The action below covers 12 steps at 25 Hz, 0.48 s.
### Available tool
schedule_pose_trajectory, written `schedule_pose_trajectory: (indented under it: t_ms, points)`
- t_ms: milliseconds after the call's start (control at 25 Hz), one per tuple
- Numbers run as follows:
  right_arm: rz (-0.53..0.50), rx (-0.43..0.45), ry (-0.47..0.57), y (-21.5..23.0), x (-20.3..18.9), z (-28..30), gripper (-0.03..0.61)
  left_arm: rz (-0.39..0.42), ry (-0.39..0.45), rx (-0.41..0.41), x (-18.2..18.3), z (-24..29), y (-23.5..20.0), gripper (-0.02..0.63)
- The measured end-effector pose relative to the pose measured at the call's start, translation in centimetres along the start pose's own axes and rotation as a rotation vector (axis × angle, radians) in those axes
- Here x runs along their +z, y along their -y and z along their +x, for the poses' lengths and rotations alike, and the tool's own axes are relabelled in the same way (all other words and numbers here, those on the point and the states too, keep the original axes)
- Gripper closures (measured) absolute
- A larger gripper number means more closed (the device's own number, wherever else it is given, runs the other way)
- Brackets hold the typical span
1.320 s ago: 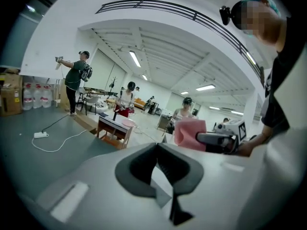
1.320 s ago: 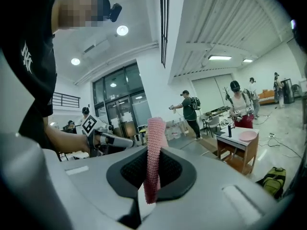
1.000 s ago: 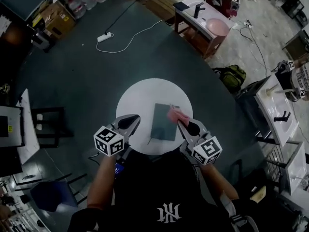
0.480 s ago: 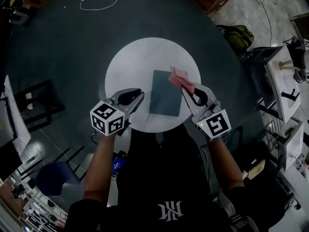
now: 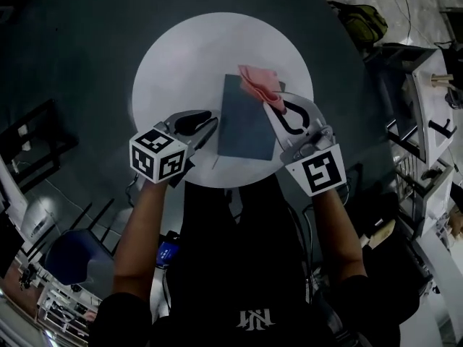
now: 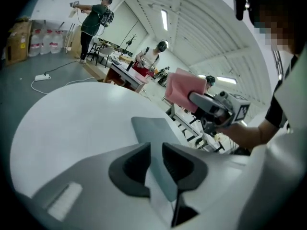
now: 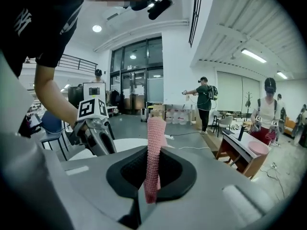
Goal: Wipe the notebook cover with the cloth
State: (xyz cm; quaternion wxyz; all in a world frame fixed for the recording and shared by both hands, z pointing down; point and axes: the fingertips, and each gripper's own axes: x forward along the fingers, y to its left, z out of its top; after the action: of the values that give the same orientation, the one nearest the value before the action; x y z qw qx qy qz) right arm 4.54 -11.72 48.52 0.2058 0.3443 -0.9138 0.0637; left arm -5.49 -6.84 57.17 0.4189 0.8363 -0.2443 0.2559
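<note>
A dark grey notebook [image 5: 242, 125] lies flat on the round white table [image 5: 181, 63], right of centre. My right gripper [image 5: 275, 105] is shut on a pink cloth [image 5: 257, 82], which hangs over the notebook's far right corner. In the right gripper view the cloth [image 7: 156, 128] stands up between the pads. My left gripper [image 5: 214, 121] hovers at the notebook's left edge. Its jaws stand a narrow gap apart with nothing in them. Through that gap the left gripper view shows the notebook [image 6: 151, 128], with the cloth [image 6: 184, 87] beyond it.
A blue chair [image 5: 72, 262] stands at the near left of the table and a black frame [image 5: 29, 143] at its left. White benches [image 5: 427, 121] and a green bag [image 5: 362, 20] are at the right. Other people work at a wooden table [image 7: 240, 152] farther off.
The head view has dipped, so the table sits higher in frame. My left gripper has closed in on the notebook's left edge. The right gripper still holds the cloth at the far right corner.
</note>
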Motion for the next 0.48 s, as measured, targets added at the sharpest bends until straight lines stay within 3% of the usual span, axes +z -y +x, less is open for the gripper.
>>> schedule_pose_trajectory:
  t_ms: [480]
  points:
    - [-0.110, 0.030, -0.094, -0.5, -4.5, 6.3, 0.565, -0.026, -0.112, 0.017, -2.6, 4.2, -2.3, 0.537]
